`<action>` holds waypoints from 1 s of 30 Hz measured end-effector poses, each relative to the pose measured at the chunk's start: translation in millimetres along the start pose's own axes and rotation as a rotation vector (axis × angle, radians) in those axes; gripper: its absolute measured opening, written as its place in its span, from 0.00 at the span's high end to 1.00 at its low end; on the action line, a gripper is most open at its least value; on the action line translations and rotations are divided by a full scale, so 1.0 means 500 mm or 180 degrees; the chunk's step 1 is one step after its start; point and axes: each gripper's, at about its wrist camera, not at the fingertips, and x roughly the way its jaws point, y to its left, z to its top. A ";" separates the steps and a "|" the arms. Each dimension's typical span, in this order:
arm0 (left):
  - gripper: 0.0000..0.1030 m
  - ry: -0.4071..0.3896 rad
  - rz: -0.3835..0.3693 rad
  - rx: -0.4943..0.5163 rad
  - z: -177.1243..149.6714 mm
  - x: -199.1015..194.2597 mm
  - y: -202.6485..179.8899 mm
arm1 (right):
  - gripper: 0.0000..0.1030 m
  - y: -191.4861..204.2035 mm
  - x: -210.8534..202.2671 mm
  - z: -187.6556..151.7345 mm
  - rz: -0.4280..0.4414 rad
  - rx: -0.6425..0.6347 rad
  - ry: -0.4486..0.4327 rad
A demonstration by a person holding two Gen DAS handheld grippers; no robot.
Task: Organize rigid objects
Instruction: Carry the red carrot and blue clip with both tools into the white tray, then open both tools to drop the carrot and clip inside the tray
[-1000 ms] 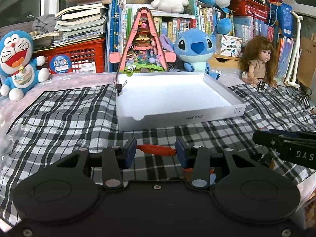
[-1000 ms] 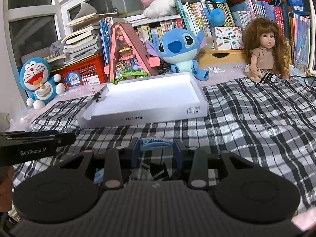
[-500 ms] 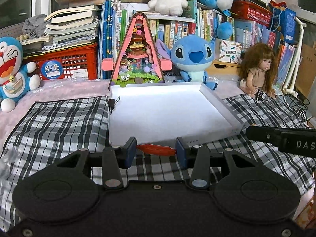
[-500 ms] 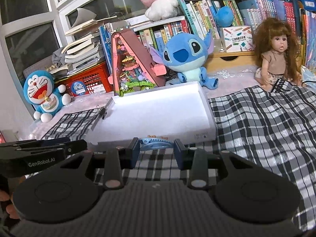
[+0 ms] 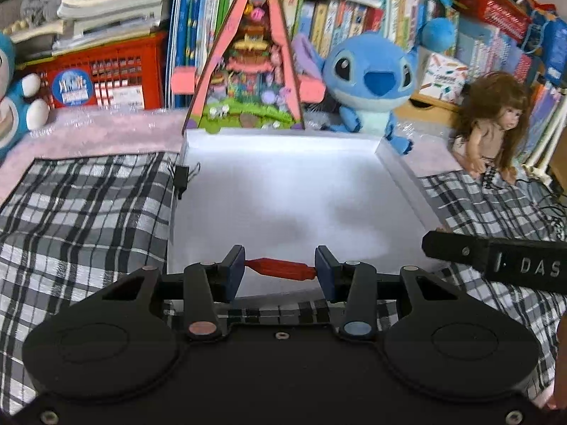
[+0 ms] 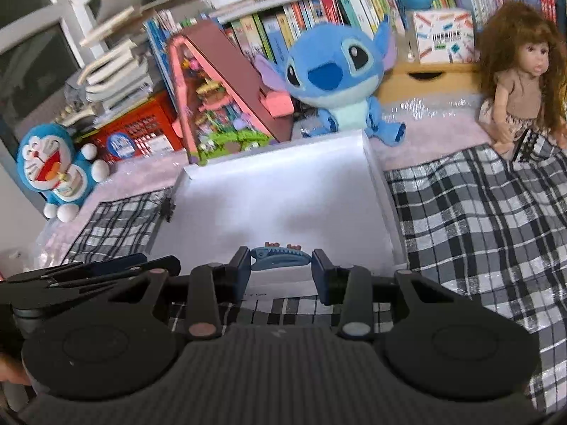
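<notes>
My left gripper (image 5: 280, 270) is shut on a red handle-shaped object (image 5: 281, 268) and holds it over the near edge of the white tray (image 5: 400, 173). My right gripper (image 6: 280, 261) is shut on a blue shark-shaped clip (image 6: 278, 258) and holds it over the near part of the same tray (image 6: 381, 191). The tray's floor shows nothing lying in it. The right gripper's body shows at the right of the left wrist view (image 5: 496, 262); the left gripper's body shows at the left of the right wrist view (image 6: 88, 276).
A black binder clip (image 5: 182, 177) sits on the tray's left wall. Behind the tray stand a pink triangular toy house (image 5: 248, 71), a blue Stitch plush (image 5: 368, 81) and a doll (image 5: 492, 124). A Doraemon plush (image 6: 56, 170) sits at the left. Checked cloth (image 5: 88, 205) covers the surface.
Both grippers have moved forward with their objects, from above the checked cloth in front of the tray to over the tray's near edge. Both stayed shut.
</notes>
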 end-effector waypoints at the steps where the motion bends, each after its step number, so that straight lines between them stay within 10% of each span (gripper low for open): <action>1: 0.60 0.0016 0.0033 0.0004 0.000 0.011 -0.001 | 0.59 0.000 0.011 0.001 -0.0009 0.0007 0.0045; 30: 0.60 0.0190 0.0357 0.0058 -0.019 0.149 0.005 | 0.59 0.017 0.190 -0.005 -0.0389 -0.0165 0.0448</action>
